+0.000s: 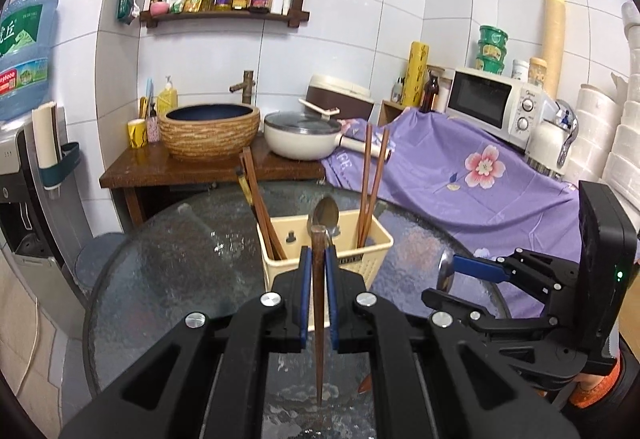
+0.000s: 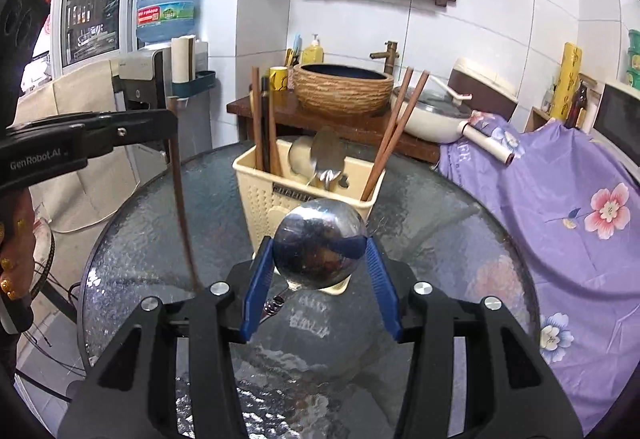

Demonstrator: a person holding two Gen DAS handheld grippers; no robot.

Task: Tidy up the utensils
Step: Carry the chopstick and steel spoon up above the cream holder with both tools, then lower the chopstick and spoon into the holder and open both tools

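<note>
Wooden chopstick (image 1: pixel 319 303) hangs upright, clamped in the left hand-held gripper (image 1: pixel 319 259); right hand-held gripper (image 2: pixel 320 251) grips a spoon (image 2: pixel 319 243).

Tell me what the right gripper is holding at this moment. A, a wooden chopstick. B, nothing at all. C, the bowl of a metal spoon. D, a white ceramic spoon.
C: the right gripper has its blue pads closed on either side of the round bowl of a metal spoon, in front of the cream utensil basket; the chopstick is in the left gripper.
</note>
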